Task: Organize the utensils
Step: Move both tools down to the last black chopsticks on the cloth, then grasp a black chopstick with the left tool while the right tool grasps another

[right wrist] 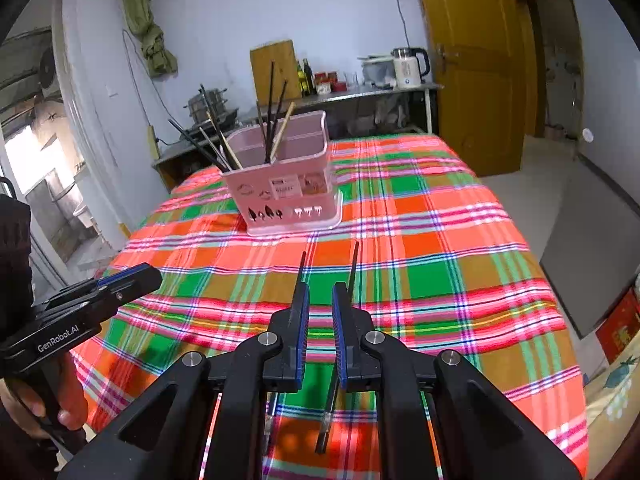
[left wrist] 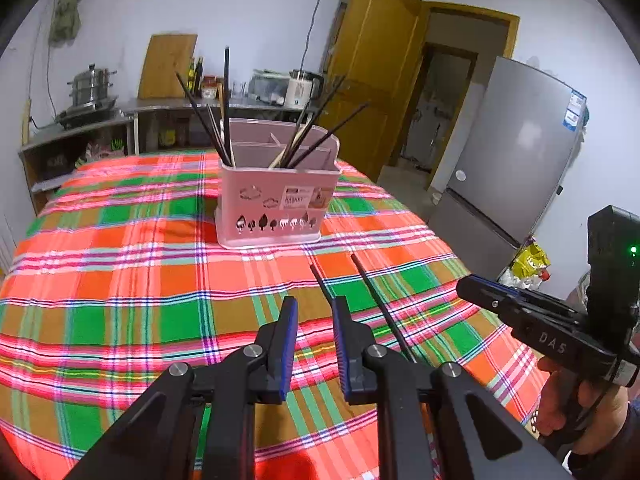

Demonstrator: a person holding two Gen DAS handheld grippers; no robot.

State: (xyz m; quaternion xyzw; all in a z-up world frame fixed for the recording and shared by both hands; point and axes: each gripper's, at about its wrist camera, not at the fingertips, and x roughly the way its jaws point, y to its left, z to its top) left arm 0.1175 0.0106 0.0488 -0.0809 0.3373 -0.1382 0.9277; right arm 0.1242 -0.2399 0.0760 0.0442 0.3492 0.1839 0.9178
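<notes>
- Left gripper (left wrist: 315,304): fingers released, a narrow gap between the pads, nothing in it.
- Right gripper (right wrist: 321,289): fingers slightly parted, gripping nothing.
- Two loose dark chopsticks (right wrist: 353,268) lie on the plaid-covered surface (right wrist: 440,248). In the right wrist view they run under the right fingers, tips just ahead of them.
- Left wrist view only: the same pair lies ahead and to the right of the left fingers, between the two grippers.
- Pink utensil holder (left wrist: 276,208) stands upright well ahead of both sets of fingers, with chopsticks leaning in its compartments.
- The left view shows a grey fridge (left wrist: 516,152); the right view does not.
</notes>
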